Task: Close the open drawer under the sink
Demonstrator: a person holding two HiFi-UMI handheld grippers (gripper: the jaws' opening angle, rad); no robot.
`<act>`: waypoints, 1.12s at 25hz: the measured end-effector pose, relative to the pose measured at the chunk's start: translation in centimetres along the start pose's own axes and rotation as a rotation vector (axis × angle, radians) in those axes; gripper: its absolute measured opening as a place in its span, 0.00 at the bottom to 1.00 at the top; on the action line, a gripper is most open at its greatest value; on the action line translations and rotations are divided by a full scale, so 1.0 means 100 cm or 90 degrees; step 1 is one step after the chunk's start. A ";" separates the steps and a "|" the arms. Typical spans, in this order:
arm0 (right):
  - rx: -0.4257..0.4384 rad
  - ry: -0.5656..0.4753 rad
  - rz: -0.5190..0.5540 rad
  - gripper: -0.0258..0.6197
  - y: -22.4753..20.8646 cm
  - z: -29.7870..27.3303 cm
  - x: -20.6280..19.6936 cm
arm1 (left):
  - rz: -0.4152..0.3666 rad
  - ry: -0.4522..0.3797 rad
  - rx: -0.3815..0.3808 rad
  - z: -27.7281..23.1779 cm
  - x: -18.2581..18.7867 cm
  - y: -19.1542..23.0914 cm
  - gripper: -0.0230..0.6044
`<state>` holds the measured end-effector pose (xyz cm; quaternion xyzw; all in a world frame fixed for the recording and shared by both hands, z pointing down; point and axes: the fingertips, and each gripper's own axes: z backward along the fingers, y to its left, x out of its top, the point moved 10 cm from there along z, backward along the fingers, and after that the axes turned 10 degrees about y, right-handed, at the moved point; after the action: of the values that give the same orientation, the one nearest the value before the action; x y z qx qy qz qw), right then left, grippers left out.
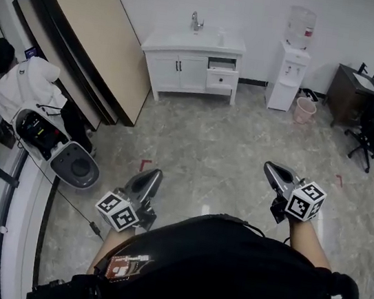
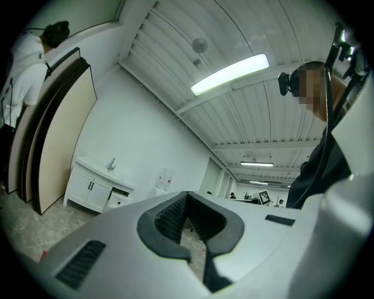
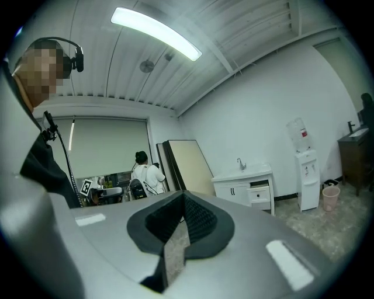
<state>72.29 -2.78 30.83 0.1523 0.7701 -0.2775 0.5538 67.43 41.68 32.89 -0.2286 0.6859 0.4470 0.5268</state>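
Observation:
A white sink cabinet [image 1: 185,65] stands against the far wall, and the top drawer [image 1: 223,64] on its right side is pulled out. It also shows in the left gripper view as cabinet [image 2: 93,188] with drawer [image 2: 120,194], and in the right gripper view as cabinet [image 3: 241,187] with drawer [image 3: 259,188]. My left gripper [image 1: 149,180] and right gripper [image 1: 273,171] hang close to my body, far across the floor from the cabinet. Both point roughly toward it. The left gripper [image 2: 186,196] and right gripper [image 3: 183,196] are shut with nothing held.
Large boards [image 1: 92,40] lean on the wall left of the cabinet. A water dispenser [image 1: 289,73] and a pink bin [image 1: 305,110] stand to its right, then a dark desk [image 1: 349,93] and an office chair [image 1: 372,135]. A person in white [image 1: 26,86] bends over equipment at left.

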 end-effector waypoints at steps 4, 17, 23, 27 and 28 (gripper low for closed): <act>0.012 0.015 0.000 0.03 0.006 -0.051 0.005 | 0.010 0.000 0.010 0.011 0.010 0.042 0.02; 0.100 0.058 0.012 0.03 -0.046 -0.168 0.032 | 0.048 -0.001 0.091 -0.012 0.018 0.111 0.02; 0.127 0.068 -0.004 0.03 -0.129 -0.185 0.051 | 0.038 -0.024 0.119 -0.079 0.029 0.115 0.02; 0.146 0.060 0.014 0.03 -0.182 -0.191 0.080 | 0.029 -0.024 0.131 -0.134 0.042 0.110 0.02; 0.149 0.058 0.017 0.03 -0.196 -0.190 0.086 | 0.028 -0.025 0.133 -0.150 0.045 0.109 0.02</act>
<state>44.10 -7.74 32.28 0.2388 0.7547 -0.3509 0.5003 49.62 34.97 33.47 -0.1485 0.7233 0.3887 0.5511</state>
